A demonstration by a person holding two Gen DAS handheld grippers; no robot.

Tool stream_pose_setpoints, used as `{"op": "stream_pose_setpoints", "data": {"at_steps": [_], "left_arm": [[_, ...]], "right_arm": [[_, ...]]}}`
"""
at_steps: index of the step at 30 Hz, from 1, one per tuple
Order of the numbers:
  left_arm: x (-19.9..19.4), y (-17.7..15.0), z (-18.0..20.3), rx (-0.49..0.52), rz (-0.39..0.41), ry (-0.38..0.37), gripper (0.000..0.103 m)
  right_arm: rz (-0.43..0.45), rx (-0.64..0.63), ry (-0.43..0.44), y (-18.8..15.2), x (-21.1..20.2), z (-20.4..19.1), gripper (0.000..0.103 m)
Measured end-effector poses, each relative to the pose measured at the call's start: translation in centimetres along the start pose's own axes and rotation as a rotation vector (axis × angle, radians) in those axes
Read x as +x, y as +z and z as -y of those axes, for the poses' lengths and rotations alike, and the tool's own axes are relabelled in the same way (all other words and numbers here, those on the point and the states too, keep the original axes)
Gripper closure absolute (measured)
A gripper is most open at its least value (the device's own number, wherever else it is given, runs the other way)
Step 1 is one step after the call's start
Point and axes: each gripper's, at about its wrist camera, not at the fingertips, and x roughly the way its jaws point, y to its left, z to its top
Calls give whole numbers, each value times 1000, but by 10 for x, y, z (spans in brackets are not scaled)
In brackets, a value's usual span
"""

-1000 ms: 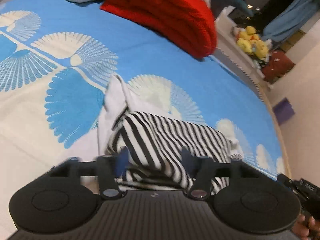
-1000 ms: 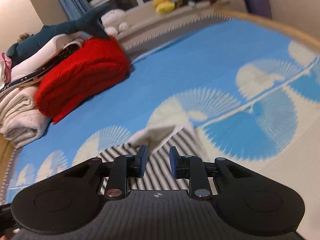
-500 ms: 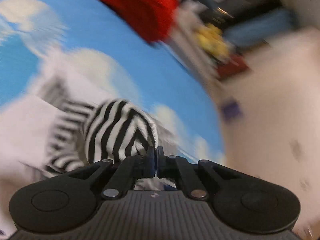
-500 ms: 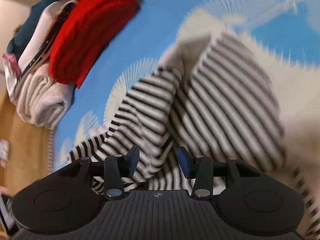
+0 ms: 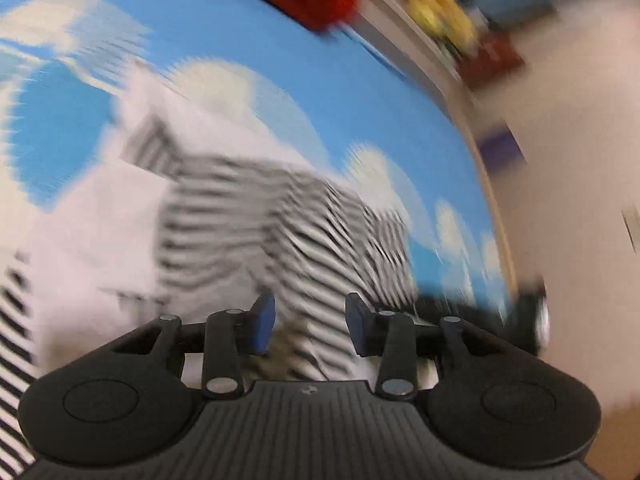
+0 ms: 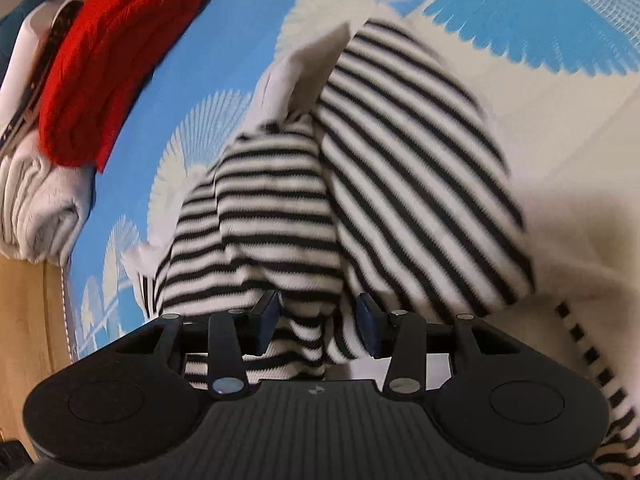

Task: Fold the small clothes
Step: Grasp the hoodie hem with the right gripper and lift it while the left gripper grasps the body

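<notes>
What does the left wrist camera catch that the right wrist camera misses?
Only the left wrist view shows the yellow plush toys on a ledge, blurred. Only the right wrist view shows the folded white blanket beside the red one. Both show the striped garment, the red blanket, the blue patterned sheet, and an open gripper: left gripper, right gripper.

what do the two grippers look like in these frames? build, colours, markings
Both look identical. The left gripper and right gripper each have a matte black body with a ribbed centre panel carrying a small round logo, flanked by two rounded lobes with circular recesses. Black link arms with silver pivot screws carry fingers faced with blue pads. No cables or sleeves are visible.
</notes>
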Motion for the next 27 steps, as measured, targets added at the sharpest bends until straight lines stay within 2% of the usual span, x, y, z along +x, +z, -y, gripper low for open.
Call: {"op": "stream_pose_setpoints", "data": {"at_steps": [1,3,6,7,8,9,10,11,13,15,17,18,20,24,25,27], "left_arm": [[1,3,-11,-51,22,59,59],[10,8,-27,-142,15,131,59],[31,8,-50,-282,-51,146,59],[38,5,-54,-314,-72,141,59],[43,3,-57,-330,-92,144,61],[46,1,-57,-337,-102,146,62],[46,2,-55,-342,-98,145,74],[44,1,-53,-336,-75,143,89],[31,7,-44,-278,-7,128,100],[10,18,-33,-192,100,111,100],[-9,25,-28,-130,200,149,100],[-17,27,-29,-120,231,173,100],[-21,29,-39,-145,224,215,100],[0,19,-66,-259,39,307,99],[5,16,-72,-294,5,314,97],[5,14,-81,-338,-39,262,93]], "right_arm": [[-5,-8,-7,-3,3,-3,58],[-6,-17,-19,-6,8,-8,58],[19,0,-19,-4,13,-5,61],[31,7,-9,-4,12,-5,66],[37,11,2,-4,12,-4,77],[48,17,20,-2,10,-2,92],[63,26,38,0,8,-1,98],[79,36,47,5,6,0,100],[139,51,95,11,-13,1,102],[233,27,163,17,-39,0,102],[344,-16,197,21,-65,2,102],[361,-2,203,23,-73,8,102],[312,78,182,25,-73,29,102],[101,179,28,18,-38,55,102],[70,187,-4,17,-31,57,102],[75,164,-45,15,-28,48,95]]}}
